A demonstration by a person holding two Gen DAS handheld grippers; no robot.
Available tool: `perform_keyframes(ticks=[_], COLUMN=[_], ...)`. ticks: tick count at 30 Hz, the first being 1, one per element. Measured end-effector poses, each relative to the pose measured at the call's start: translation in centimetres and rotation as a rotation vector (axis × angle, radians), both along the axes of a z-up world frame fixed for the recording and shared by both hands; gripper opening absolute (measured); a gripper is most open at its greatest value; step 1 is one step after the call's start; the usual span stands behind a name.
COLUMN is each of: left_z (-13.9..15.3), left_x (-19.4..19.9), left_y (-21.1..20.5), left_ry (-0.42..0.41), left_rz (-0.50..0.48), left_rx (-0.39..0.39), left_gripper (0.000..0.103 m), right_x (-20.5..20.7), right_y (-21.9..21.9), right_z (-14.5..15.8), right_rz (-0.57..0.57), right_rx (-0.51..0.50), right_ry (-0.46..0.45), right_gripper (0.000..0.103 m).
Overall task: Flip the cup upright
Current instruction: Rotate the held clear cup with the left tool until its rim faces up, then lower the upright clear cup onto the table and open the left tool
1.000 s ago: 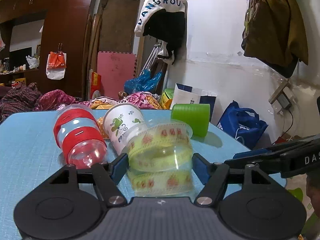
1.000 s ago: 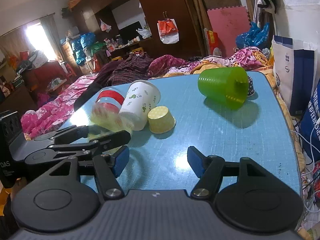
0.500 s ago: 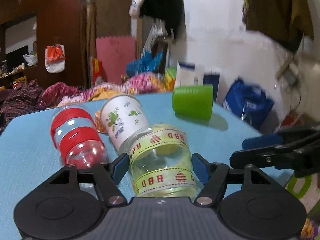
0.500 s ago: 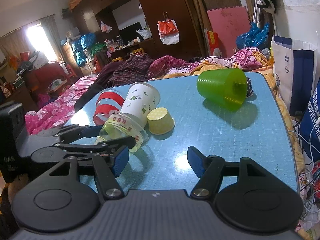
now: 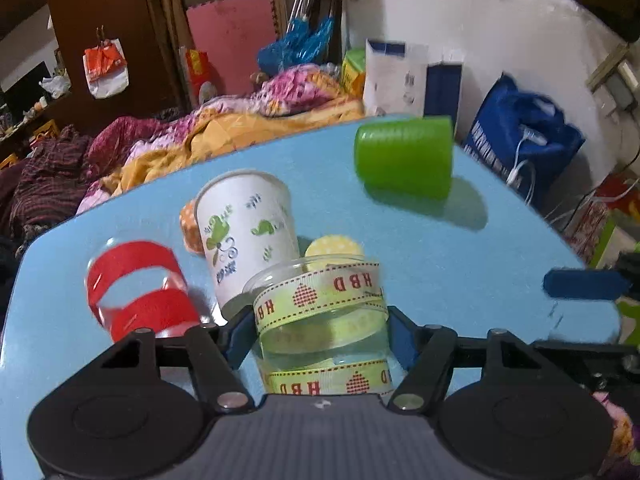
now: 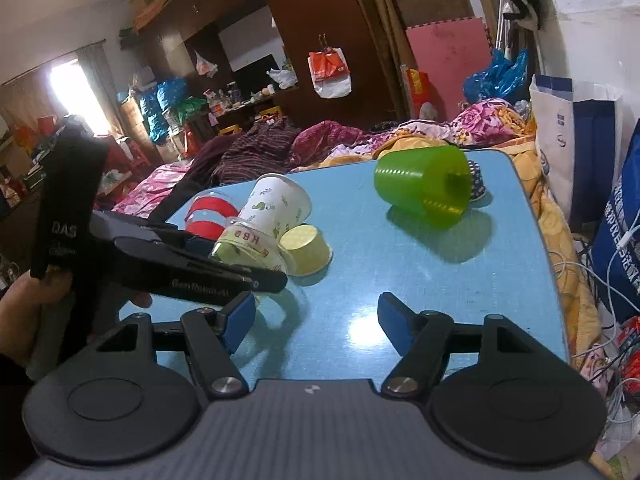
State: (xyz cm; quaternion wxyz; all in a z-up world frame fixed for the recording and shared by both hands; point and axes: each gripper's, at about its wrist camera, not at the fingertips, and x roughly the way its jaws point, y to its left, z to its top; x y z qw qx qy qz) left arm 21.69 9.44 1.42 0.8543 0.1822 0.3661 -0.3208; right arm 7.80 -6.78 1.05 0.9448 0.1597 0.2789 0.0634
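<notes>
My left gripper is shut on a clear plastic cup with yellow "HBD" ribbon, held with its mouth up and tilted a little, low over the blue table. The same cup shows in the right wrist view, gripped by the left gripper's black fingers. My right gripper is open and empty over the table's near edge, apart from every cup.
A white paper cup, a clear cup with red bands, a small yellow cup and a green cup lie on their sides on the table. A bed with blankets lies behind. Bags stand at the right.
My left gripper has lifted and turned the ribbon cup from lying on its side to mouth up. The right gripper has stayed where it was, open.
</notes>
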Motion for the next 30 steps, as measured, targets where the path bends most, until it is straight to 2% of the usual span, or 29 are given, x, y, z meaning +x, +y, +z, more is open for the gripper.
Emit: perform_keyframes(ticks=[3,5,7,10,14,18,22,24,30], left_z=[0.3,0.0,-0.9,-2.4,-3.8,-5.3,-6.2,-6.5,-5.2], left_x=[-1.8,-3.0,-4.2,-4.7,-4.2,-4.4,-4.5,-5.0,-5.1], left_y=[1.2,3.2,5.4,7.5,9.5,11.0,12.3,12.8,12.4], left_ry=[-0.071,-0.083,-0.147,-0.238,-0.235,-0.27,-0.269,-0.297,-0.32], left_rz=[-0.039,-0.065,-0.093,-0.067,-0.058,-0.041,-0.021,-0.018,-0.048], left_rx=[-0.066,-0.176,-0.281,-0.373,-0.477,-0.522,-0.552,-0.566,-0.571], left_gripper=[0.07,0.07,0.07,0.07,0.07,0.07,0.07,0.07,0.07], right_x=[-0.6,-0.9,-1.0,-0.7,-0.4,-0.8,-1.1,-1.3,-1.2], right_y=[-0.3,-0.3,0.1,0.6,1.5,3.3,6.1,6.8,6.7], right_z=[-0.1,-0.3,-0.6,-1.2,-2.4,-3.2,-2.9,-2.6,-2.0], right_rz=[-0.006,-0.005,0.001,0.004,0.01,0.029,0.076,0.084,0.08], right_rx=[0.011,0.027,0.031,0.041,0.077,0.082,0.016,-0.001,0.012], right_ry=[-0.017,-0.032,-0.036,-0.043,-0.042,-0.071,-0.091,-0.102,-0.109], right_gripper=[0.07,0.07,0.07,0.07,0.07,0.071,0.07,0.07,0.07])
